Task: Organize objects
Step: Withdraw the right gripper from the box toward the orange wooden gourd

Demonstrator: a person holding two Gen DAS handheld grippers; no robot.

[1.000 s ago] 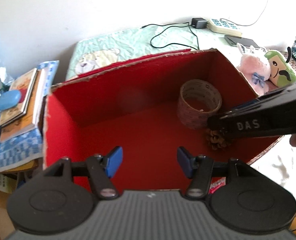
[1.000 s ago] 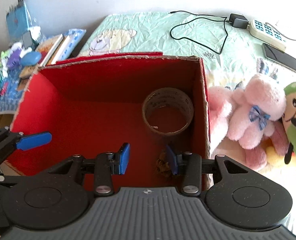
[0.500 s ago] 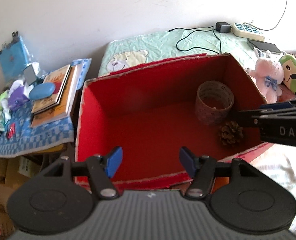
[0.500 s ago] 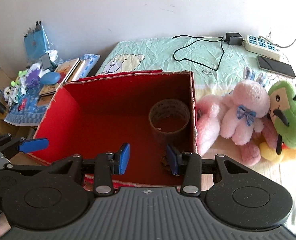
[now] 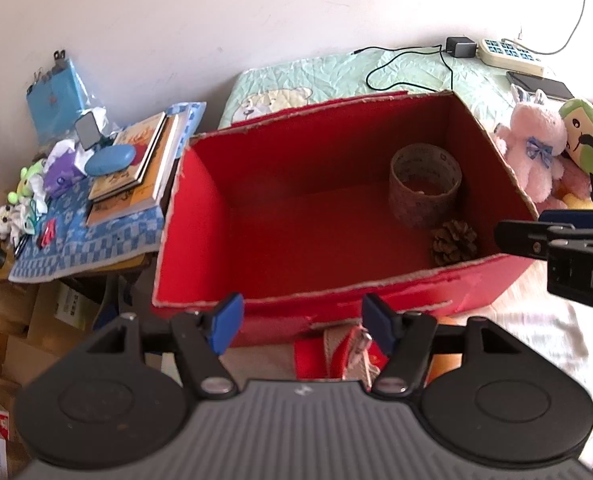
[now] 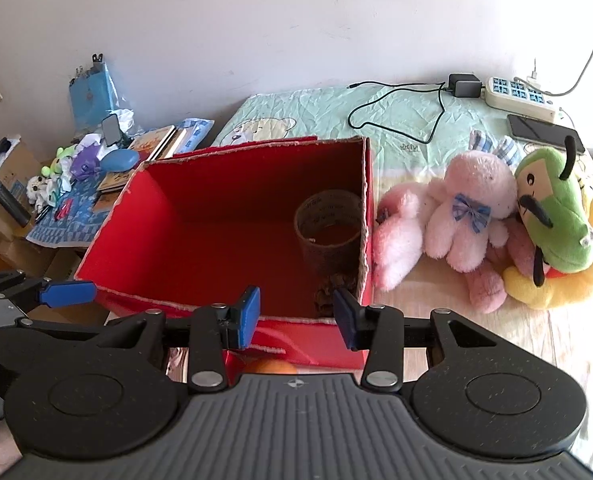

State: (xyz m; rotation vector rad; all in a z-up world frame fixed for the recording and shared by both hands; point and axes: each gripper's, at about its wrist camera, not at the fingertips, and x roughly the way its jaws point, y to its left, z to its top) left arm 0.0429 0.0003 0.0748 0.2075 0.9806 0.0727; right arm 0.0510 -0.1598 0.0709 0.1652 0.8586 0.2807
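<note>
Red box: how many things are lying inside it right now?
2. A tape roll stands in the red box's far right corner, and a pine cone lies just in front of it. The near wall may hide more.

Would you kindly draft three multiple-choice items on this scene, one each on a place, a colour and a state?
1. Where does the brown pine cone lie?
A. inside the red cardboard box, beside the brown tape roll
B. on the stacked books
C. beside the power strip

2. What colour is the bow on the pink plush rabbit?
A. red
B. blue
C. yellow

3. How is the right gripper?
A. shut on the pine cone
B. shut on the tape roll
C. open, holding nothing

Key: 1 A, the cone sits on the box floor next to the roll; 2 B, the bow is blue checked; 3 C, its fingers stand apart with nothing between.
</note>
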